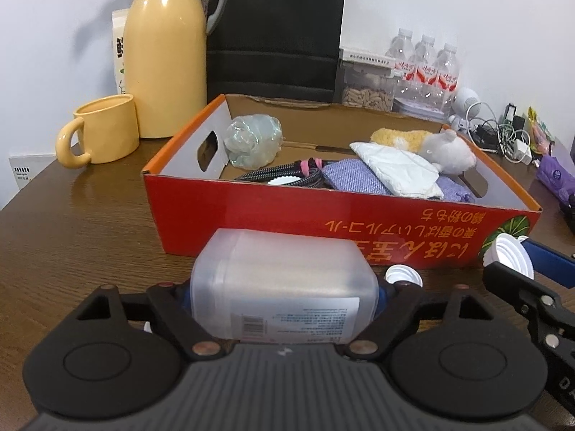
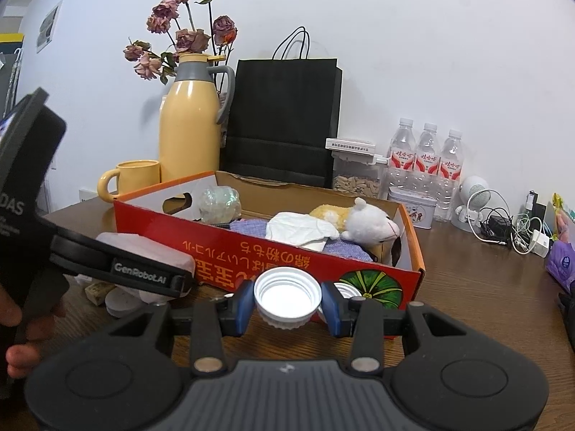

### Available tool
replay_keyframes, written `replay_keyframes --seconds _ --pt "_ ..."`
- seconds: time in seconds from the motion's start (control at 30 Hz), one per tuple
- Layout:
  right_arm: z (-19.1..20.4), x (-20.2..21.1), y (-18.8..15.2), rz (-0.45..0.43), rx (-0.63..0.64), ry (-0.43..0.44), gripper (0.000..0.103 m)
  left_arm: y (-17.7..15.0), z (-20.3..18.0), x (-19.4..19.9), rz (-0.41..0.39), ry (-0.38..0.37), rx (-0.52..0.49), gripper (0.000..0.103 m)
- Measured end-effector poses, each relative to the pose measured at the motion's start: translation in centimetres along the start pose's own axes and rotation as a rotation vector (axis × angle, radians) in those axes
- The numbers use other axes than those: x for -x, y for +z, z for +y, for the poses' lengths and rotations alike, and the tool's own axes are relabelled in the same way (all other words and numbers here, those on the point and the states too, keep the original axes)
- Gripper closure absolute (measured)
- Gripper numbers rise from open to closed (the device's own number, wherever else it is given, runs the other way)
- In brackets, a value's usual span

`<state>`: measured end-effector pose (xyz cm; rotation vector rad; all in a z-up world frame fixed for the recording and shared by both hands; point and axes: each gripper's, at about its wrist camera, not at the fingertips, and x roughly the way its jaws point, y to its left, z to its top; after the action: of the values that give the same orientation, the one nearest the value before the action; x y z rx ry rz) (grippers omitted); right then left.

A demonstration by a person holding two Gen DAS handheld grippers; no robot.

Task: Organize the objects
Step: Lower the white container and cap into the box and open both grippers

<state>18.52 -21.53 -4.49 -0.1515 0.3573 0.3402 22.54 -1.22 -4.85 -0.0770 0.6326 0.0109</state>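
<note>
A translucent, squarish plastic bottle (image 1: pixel 284 287) w/ printed label is lying sideways between the left gripper (image 1: pixel 284 296) pads, near the red cardboard box (image 1: pixel 323 222); contact can't be told. A white ribbed screw cap (image 2: pixel 286 296) is clamped in the right gripper (image 2: pixel 287 309), jaws approx. a third open.

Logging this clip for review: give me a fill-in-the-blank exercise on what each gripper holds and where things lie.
The right gripper is shut on a white ribbed plastic ____. The translucent plastic bottle between the left gripper's fingers lies on its ____. The white plush toy lies inside the red cardboard ____.

Missing words: cap; side; box
</note>
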Motion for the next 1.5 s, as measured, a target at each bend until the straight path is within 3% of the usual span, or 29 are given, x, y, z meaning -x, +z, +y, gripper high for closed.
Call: replay_keyframes --seconds 0.5,0.87,1.23,1.5 --pt "0.3 0.3 0.1 -0.019 0.017 -0.015 0.064 -0.7 0.8 4.9 -0.154 -0.032 0.012 0.019" --pt "0.9 0.2 2.1 -0.076 0.030 0.003 0.064 1.9 1.0 6.0 -0.235 -0.066 0.016 0.019" --pt "1.7 -3.9 6.5 -0.114 0.058 0.006 0.064 6.5 0.6 3.4 -0.274 -0.073 0.010 0.019" --pt "0.9 -8.5 8.0 -0.106 0.024 0.000 0.064 8.8 0.2 -0.3 -0.275 -0.059 0.032 0.019"
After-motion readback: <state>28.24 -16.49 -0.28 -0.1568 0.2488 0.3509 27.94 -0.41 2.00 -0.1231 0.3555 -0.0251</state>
